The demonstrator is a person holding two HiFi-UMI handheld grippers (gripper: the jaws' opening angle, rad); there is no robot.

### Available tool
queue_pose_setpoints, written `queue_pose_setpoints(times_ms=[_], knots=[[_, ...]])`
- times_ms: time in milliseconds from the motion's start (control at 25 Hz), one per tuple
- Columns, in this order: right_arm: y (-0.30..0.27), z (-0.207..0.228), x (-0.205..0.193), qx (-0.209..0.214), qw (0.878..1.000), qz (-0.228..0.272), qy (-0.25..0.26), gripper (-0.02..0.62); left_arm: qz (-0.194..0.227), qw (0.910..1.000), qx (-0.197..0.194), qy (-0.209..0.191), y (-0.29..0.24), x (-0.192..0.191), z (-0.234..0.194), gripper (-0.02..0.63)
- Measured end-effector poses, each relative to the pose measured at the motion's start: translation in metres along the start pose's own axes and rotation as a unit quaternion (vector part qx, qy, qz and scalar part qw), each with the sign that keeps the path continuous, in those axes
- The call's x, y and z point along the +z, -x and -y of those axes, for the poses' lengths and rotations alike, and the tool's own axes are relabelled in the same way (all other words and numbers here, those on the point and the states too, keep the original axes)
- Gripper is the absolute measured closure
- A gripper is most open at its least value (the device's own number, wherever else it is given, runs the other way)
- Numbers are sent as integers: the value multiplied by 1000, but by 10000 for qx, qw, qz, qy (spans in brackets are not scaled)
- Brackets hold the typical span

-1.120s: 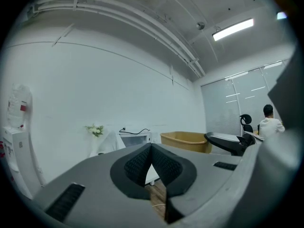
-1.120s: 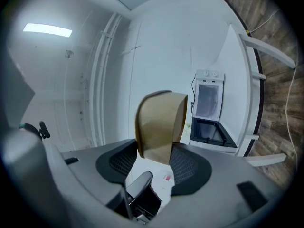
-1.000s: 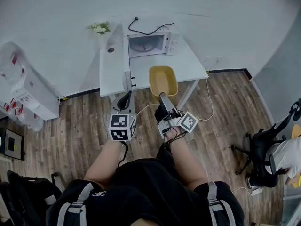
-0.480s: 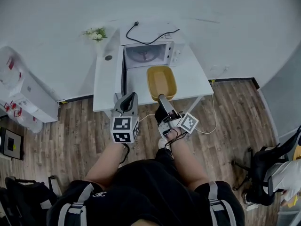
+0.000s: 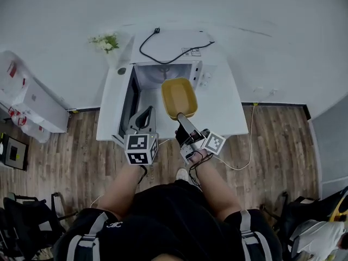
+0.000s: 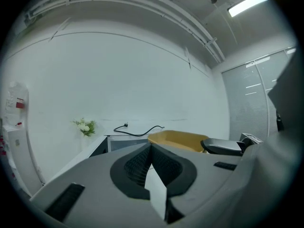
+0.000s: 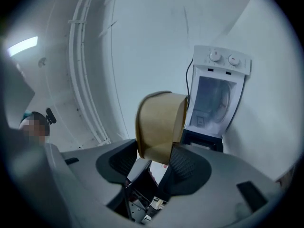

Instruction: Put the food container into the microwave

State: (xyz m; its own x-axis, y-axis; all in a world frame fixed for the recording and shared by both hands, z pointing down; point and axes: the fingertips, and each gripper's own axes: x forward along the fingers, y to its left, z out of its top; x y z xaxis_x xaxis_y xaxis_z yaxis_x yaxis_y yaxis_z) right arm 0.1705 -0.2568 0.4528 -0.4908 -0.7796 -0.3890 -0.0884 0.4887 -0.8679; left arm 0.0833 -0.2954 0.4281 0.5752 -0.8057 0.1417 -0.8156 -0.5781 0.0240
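The yellow food container (image 5: pixel 179 97) hangs level above the white table (image 5: pixel 223 110), its far end at the mouth of the open microwave (image 5: pixel 165 72). My right gripper (image 5: pixel 182 118) is shut on its near rim. In the right gripper view the container (image 7: pixel 159 122) stands on edge between the jaws, with the microwave (image 7: pixel 216 99) just behind it. The microwave door (image 5: pixel 126 99) swings out to the left. My left gripper (image 5: pixel 145 115) is shut on nothing, beside that door and left of the container (image 6: pixel 178 138).
A black power cable (image 5: pixel 163 43) lies across the microwave's top. A small bunch of white flowers (image 5: pixel 103 41) stands at the table's back left corner. White cabinets (image 5: pixel 30 99) are on the left. Wooden floor surrounds the table; a cord (image 5: pixel 247 145) trails down at right.
The person has stepped up to the table. The right gripper has carried the container forward, from near the table's front edge to the microwave opening. The left gripper moved along beside the door.
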Motion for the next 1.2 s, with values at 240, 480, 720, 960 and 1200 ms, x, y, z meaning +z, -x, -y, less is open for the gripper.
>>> queue_pose_setpoints(times_ms=[240, 480, 720, 960, 1200], knots=[[-14, 49, 45, -101, 9985, -358, -409, 383, -89, 9983, 556, 133, -54, 4, -4, 597], [-30, 99, 71, -262, 9958, -455, -748, 383, -407, 9951, 880, 170, -82, -14, -16, 597], [-62, 152, 86, -446, 9947, -485, -790, 383, -557, 9932, 1006, 185, -107, -24, -41, 597], [-99, 202, 104, -662, 9933, -370, -869, 383, -526, 9909, 1185, 351, -123, -26, -68, 597], [-138, 249, 117, -927, 9900, -135, -1056, 382, -632, 9895, 1253, 339, -134, -33, -87, 597]])
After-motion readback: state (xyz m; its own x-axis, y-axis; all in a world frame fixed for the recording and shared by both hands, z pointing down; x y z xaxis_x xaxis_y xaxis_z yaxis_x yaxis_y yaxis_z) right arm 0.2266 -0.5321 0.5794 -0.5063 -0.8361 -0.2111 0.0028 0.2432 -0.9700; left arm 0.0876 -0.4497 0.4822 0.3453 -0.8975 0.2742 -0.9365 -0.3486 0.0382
